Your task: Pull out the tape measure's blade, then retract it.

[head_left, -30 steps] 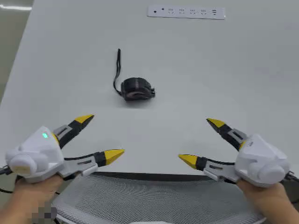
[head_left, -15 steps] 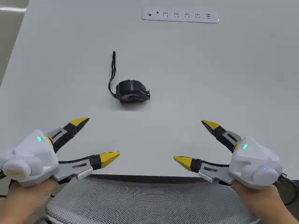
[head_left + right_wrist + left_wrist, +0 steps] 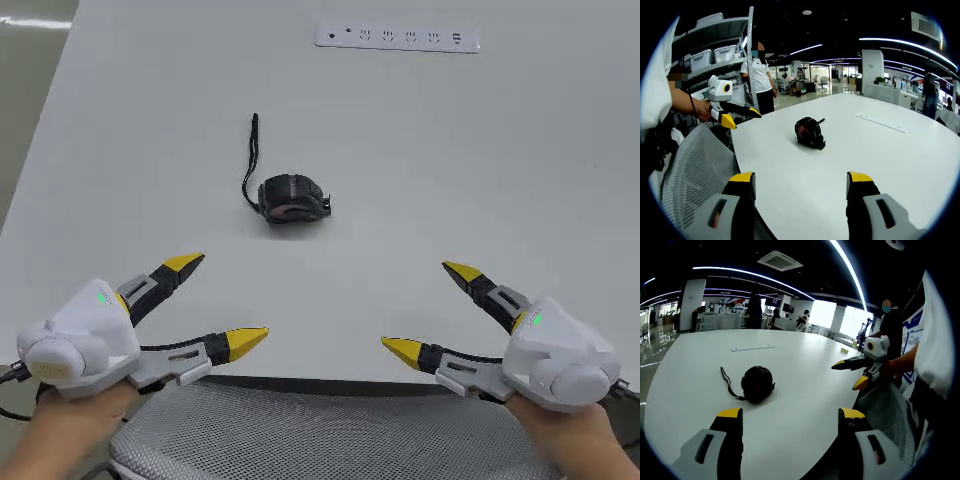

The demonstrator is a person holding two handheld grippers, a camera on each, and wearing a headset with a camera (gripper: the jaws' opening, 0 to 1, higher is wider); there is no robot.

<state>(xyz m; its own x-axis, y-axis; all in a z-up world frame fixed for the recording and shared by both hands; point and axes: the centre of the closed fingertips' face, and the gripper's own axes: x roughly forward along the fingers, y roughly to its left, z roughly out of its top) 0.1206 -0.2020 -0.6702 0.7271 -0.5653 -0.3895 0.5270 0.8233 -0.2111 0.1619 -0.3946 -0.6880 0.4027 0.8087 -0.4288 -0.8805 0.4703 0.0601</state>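
Tabletop (image 3: 450,150), white and wide, runs from the lower edge of the head view to the top, with a mesh chair back (image 3: 330,430) under its near rim. The left gripper (image 3: 220,300) sits at lower left and the right gripper (image 3: 429,308) at lower right. Both have their yellow-tipped jaws spread wide and grip nothing, and both are well apart from the work. A power strip (image 3: 397,38) lies at the top edge. The tape measure (image 3: 292,196) rests just left of centre, blade wound in, its black strap (image 3: 250,150) trailing toward the top of the frame.

Nothing has been gripped yet, so the risk lies in the first contact. The case looks small, rounded and free on a smooth surface, so a one-sided nudge would likely skid or spin it. Pulling the blade without the other gripper pinning the case would probably just drag the whole thing. The blade tab looks tiny beside the jaw tips and could slip out, letting the blade snap back. The strap could also snag a jaw.

From above, the head view gives the strap's full line and both grippers' spacing. The right gripper view shows the case's reddish face and its small protruding end. The left gripper view shows the dark opposite side with the strap looping toward the left of the frame.
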